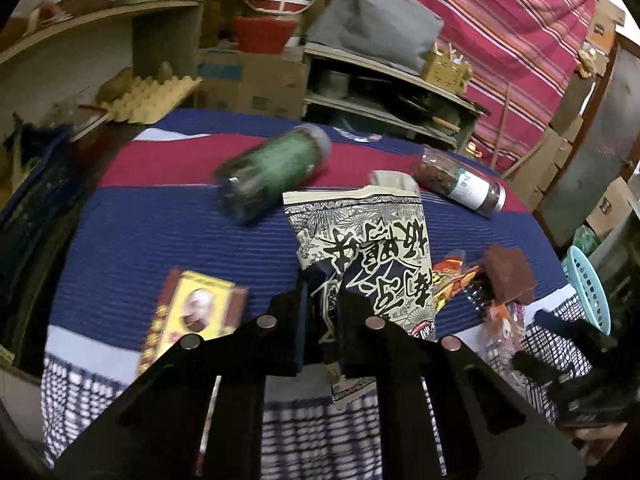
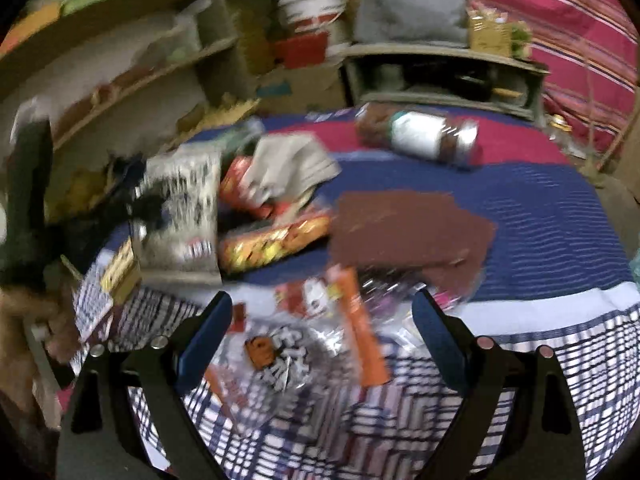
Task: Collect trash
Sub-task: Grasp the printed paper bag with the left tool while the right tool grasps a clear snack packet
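**Clutter toward the near edge, open cloth at three o'clock**

In the right wrist view, bare striped cloth lies open at three o'clock. The brown sheet and orange-trimmed wrapper block twelve o'clock; the lying jar stands farther back. The black-and-white bag crowds nine o'clock.

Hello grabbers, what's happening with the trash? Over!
Left gripper shut on black-and-white snack bag. Right gripper open over clear wrapper. Brown paper just beyond.
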Tool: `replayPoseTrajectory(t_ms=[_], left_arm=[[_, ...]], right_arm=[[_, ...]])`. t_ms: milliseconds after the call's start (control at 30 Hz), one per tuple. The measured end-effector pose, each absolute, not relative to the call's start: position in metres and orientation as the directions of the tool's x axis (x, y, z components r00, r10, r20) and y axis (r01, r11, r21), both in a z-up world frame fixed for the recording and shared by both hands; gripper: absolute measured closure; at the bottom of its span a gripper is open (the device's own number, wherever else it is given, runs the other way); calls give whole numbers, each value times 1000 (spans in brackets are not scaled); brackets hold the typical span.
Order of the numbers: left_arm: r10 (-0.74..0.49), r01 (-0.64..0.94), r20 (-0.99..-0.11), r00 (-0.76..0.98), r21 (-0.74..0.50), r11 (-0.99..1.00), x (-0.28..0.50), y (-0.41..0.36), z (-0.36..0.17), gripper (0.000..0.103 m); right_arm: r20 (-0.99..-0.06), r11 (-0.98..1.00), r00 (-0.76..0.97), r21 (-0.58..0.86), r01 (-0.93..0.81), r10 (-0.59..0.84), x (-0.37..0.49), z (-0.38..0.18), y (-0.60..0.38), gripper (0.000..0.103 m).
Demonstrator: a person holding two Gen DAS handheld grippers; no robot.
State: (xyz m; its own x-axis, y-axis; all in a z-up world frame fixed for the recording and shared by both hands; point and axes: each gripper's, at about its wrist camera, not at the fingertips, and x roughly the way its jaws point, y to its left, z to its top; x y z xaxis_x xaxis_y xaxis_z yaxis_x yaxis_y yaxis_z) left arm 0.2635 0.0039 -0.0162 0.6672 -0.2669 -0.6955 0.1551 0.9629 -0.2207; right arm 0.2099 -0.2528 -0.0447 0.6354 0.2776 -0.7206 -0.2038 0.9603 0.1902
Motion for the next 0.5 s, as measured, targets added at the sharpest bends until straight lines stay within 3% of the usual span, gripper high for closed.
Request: replayPoseTrajectory(t_ms=[100,167,200,267,300,500], left_arm=[[-260,142,-693,672,-224,964,257,14,-15,93],[-259,139,-686,679,-227,964,253,18,-13,93],[-262,138,-681,684,-231,963,251,19,-11,93],[-266,140,-675,688,-237,962,250,20,-8,93],[-268,142,-674,689,-238,961,249,20,-8,93],[-274,148,-652,707,-242,959,239,27,0,93]], right_arm=[[-779,960,570,154,-232,262,216,-62,-243,15],[-788,951,543,175,-256,291,217,-66,-242,35],[-789,943,530,186,-275,310,217,-66,-240,55],[-787,941,534,174,-289,309,216,-63,-237,60],[-784,938,532,184,-293,320,215,-62,-238,68],[-680,921,623,254,-296,387,200,-25,-259,69]])
